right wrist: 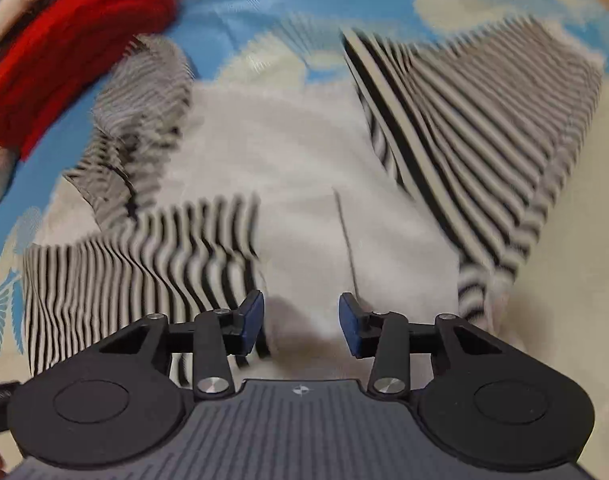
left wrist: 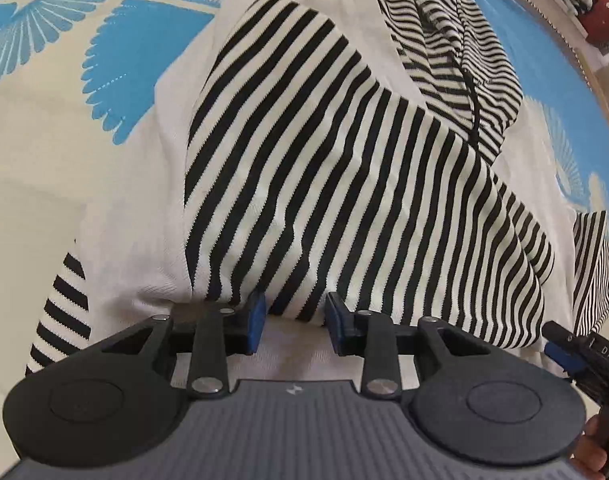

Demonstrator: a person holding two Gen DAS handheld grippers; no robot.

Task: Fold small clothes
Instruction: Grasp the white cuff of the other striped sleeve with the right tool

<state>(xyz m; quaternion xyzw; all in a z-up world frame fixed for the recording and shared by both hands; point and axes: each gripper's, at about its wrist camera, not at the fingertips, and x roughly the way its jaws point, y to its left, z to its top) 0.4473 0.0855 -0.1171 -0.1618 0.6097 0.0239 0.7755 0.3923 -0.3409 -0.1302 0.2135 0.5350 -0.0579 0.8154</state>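
A: White knit top with black-and-white striped sleeves (left wrist: 344, 168), spread flat on a blue-and-cream printed bedspread (left wrist: 84, 60). Left wrist view first. One broad striped sleeve already folded across the white body, diagonal, cuff end just at the left gripper (left wrist: 294, 322). Blue pads parted, striped edge between them, not pinched as far as visible. So: released.

B: Anything else striped?

A: Yes. A second, thinner garment with finer stripes (left wrist: 452, 48), crumpled at the top right, partly overlapping the white top. Not yet folded, by the look. Ribbed cuff of the other sleeve (left wrist: 60, 304) lying at the lower left.

B: And the right wrist view?

A: Blurred. Same white body (right wrist: 296, 184) in the middle, soft, fine-knit, faint vertical crease down it. Striped sleeves on both sides: one lying across at the left (right wrist: 144, 252), one angled at the right (right wrist: 484, 152). Right gripper (right wrist: 300, 322) low over plain white fabric, blue pads apart, nothing between them but the cloth beneath. Released too.

B: Progress?

A: Early to middle, at a guess. Sleeves drawn inward; body fold still to do, and the finer-striped piece untouched. A thick red fuzzy item (right wrist: 76, 48) at the upper left, off the top, not part of this fold.

B: Handling?

A: Stretchy, limp knit; likely to slip and bunch.
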